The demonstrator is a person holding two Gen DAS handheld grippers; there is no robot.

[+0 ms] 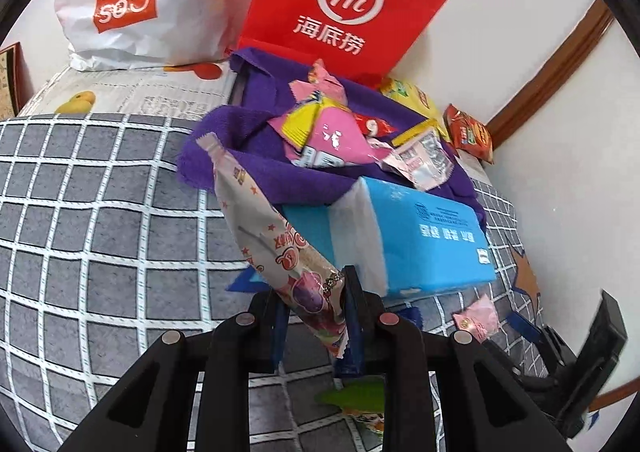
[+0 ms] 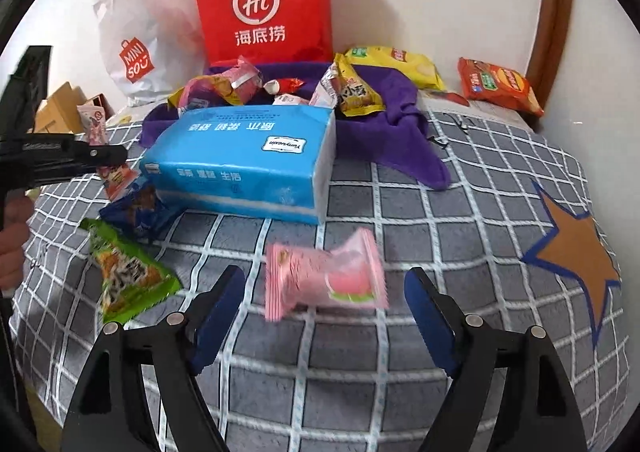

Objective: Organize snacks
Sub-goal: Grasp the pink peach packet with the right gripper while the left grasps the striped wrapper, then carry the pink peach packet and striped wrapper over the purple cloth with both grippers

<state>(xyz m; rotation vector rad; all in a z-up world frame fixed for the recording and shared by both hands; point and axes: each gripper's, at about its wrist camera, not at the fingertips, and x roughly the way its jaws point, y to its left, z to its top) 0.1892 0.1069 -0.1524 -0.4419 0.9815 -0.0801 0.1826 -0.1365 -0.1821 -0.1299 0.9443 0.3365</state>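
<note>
My left gripper (image 1: 312,292) is shut on the lower end of a long pale snack packet with stars (image 1: 264,228), which stands up above the grey checked bedspread (image 1: 100,212). The right wrist view shows that gripper (image 2: 114,156) at the far left with the packet (image 2: 93,124) in it. My right gripper (image 2: 325,278) is open. A small pink packet (image 2: 324,276), slightly blurred, lies on the bedspread just ahead of its spread fingers, touched by neither. A purple cloth (image 2: 400,100) further back bears a heap of several snack packets.
A blue tissue pack (image 2: 240,156) lies mid-bed before the cloth. A green packet (image 2: 128,276) and a dark blue one (image 2: 136,208) lie at the left. A red paper bag (image 2: 264,0) and a white bag (image 2: 136,52) lean on the wall. Yellow (image 2: 400,64) and orange (image 2: 500,86) chip bags lie at the back right.
</note>
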